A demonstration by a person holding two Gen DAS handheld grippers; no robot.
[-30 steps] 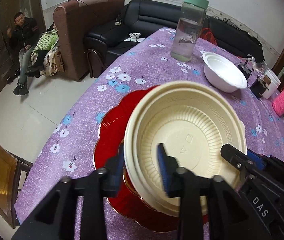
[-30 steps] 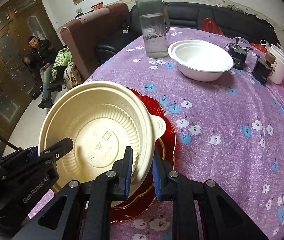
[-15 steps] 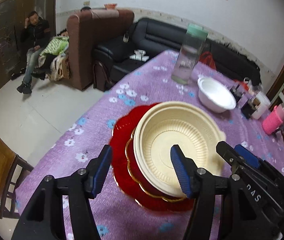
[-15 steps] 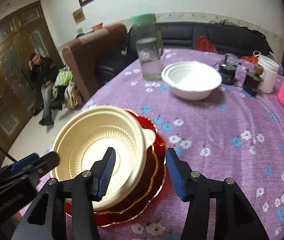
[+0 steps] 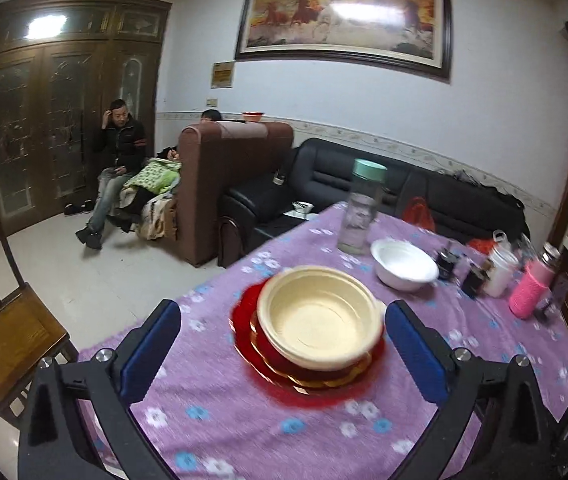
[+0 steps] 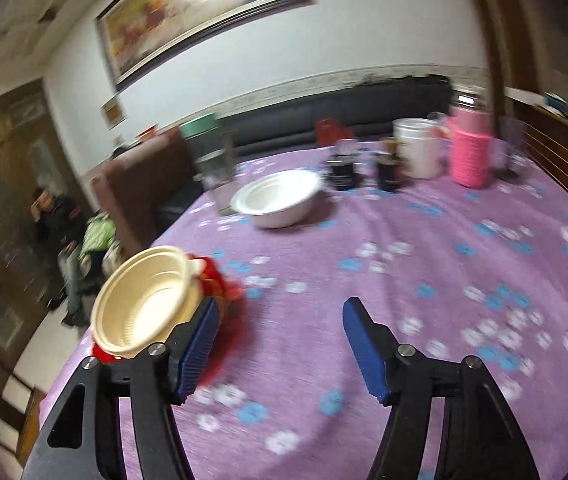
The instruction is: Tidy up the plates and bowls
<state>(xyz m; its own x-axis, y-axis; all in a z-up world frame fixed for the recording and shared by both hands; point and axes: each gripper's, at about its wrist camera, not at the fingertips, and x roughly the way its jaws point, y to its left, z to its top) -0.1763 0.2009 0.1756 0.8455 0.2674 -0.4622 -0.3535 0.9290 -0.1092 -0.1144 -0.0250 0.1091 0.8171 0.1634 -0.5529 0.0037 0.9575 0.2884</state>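
A cream plastic bowl sits on a stack of red plates on the purple flowered tablecloth. The bowl and red plates also show at the left of the right wrist view. A white bowl stands farther back, also seen in the right wrist view. My left gripper is open and empty, pulled back with the stack between its fingers in view. My right gripper is open and empty, to the right of the stack above bare cloth.
A clear bottle with a green cap stands behind the stack. A white cup, a pink sleeved bottle and small dark jars stand at the table's far side. A wooden chair is left of the table.
Both grippers let go of the cream bowl, opened wide and drew back and up from it. The bowl now rests on the red plates. The right gripper swung to the right.
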